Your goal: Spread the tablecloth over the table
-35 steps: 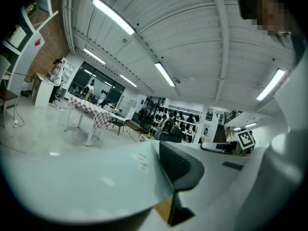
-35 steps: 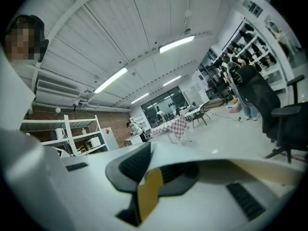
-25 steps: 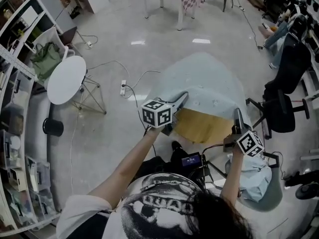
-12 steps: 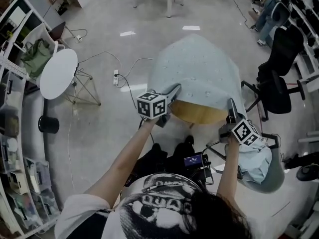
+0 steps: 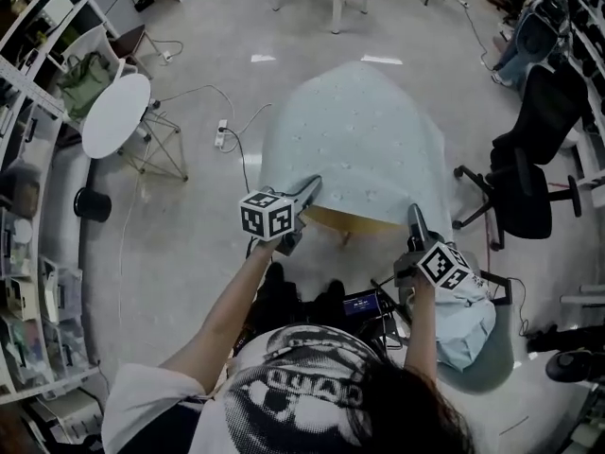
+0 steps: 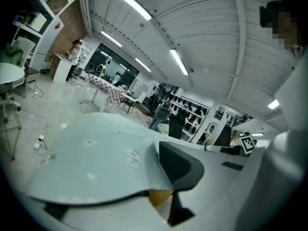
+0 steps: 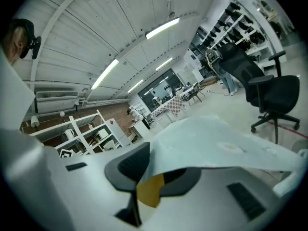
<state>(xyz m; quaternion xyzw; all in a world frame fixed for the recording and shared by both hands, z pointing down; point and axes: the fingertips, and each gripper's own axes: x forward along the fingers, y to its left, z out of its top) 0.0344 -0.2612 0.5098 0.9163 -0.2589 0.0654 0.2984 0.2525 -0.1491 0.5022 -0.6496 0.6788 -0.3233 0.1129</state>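
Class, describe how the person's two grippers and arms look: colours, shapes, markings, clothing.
The left gripper and right gripper are light grey handheld tools with dark grey pads. Each carries a white cube printed with black square markers. The person wears a white short-sleeved T-shirt with a dark graphic; the forearms are bare.

Left gripper [image 6: 164, 186] clamped on the near edge of the cloth [image 6: 96, 158].
The pale blue cloth, dotted with faint marks, lies spread ahead and runs in between the jaws, which pinch it against a dark pad [image 6: 180, 163]. A sliver of yellow table [image 6: 158, 199] shows beneath. A round white table [image 6: 8, 73] stands far left, a power strip [image 6: 40, 141] lies on the floor, and a checked table [image 6: 108, 88] stands farther back under strip lights.
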